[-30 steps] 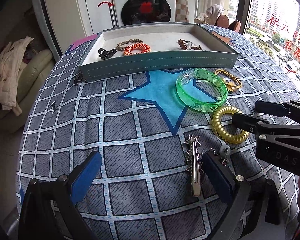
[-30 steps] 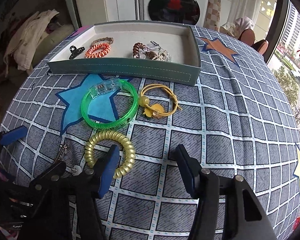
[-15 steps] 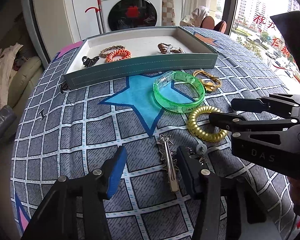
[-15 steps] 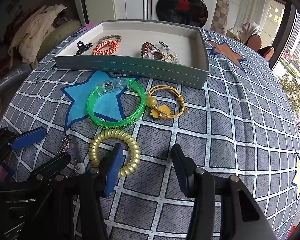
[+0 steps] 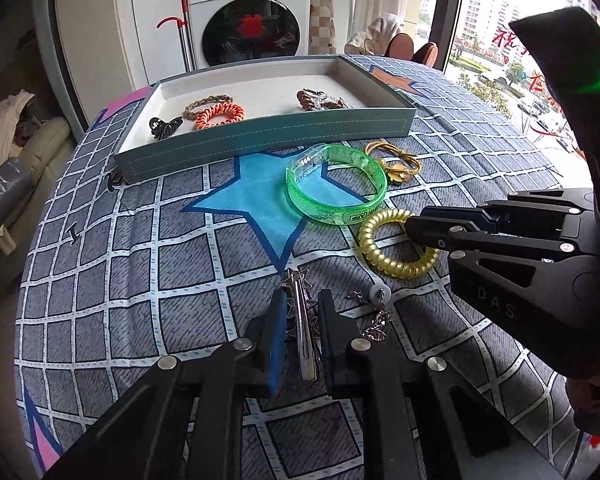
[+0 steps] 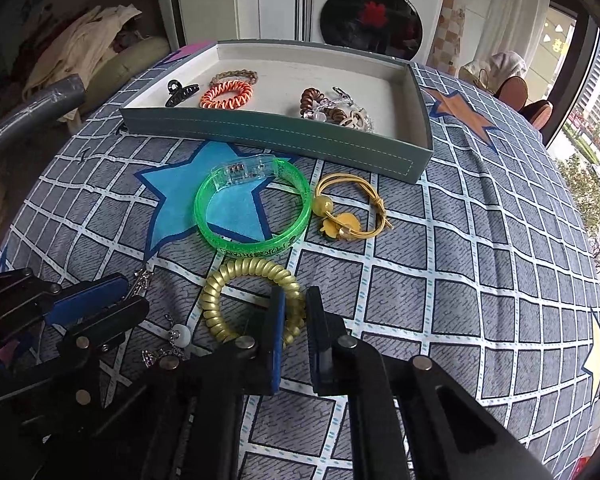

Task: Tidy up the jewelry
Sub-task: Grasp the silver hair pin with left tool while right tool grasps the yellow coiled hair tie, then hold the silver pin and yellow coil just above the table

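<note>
Both grippers clamp jewelry — left gripper [image 5: 302, 312] hairpin [image 5: 303, 332], right gripper [image 6: 294, 312] coil [image 6: 252, 300].

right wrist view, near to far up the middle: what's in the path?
right gripper → gold coil hair tie → green bangle → tray → washing machine

The surface [image 6: 480, 280] is covered by a grey grid-pattern cloth with blue star motifs. A shallow grey-green tray [image 6: 276, 136] rests on its far part. Lying directly on the cloth, nearer than the tray: a translucent green bangle [image 6: 256, 246], a yellow elastic hair tie with charm [image 6: 350, 208] just beside it, a gold spiral hair tie [image 6: 236, 276], a silver star hair clip [image 5: 300, 312], and a silver chain with white bead [image 5: 376, 308].
</note>
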Motion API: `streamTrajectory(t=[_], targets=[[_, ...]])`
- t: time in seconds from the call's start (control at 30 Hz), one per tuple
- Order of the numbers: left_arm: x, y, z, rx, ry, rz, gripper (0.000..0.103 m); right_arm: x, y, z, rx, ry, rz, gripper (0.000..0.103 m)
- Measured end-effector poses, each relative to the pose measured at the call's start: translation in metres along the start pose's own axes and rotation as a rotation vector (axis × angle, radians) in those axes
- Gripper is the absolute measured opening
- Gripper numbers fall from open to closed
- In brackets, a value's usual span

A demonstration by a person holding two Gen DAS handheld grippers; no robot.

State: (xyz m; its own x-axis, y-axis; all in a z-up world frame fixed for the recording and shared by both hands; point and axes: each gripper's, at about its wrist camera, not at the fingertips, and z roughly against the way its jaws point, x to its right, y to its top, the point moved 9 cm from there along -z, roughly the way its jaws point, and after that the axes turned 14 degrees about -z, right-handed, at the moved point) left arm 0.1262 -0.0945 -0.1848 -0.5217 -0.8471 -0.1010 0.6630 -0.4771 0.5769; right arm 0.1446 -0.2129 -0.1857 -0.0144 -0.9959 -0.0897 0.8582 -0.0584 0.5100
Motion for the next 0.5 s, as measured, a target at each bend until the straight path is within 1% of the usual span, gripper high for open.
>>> streamTrajectory(t=[0.13,0.33,0.5], targets=[[-0.004,0.002,0.009,0.030,-0.008,0.016,0.036,0.007,0.000,0.005,0.004,0.005,-0.048,0.011],[-0.008,0.007,0.021,0.071,-0.020,0.028,0.036,0.017,0.000,0.017,0.017,-0.006,-0.083,0.011],[-0.015,0.011,0.031,0.104,-0.027,0.041,0.036,0.021,0.001,0.028,0.029,0.003,-0.131,0.011]])
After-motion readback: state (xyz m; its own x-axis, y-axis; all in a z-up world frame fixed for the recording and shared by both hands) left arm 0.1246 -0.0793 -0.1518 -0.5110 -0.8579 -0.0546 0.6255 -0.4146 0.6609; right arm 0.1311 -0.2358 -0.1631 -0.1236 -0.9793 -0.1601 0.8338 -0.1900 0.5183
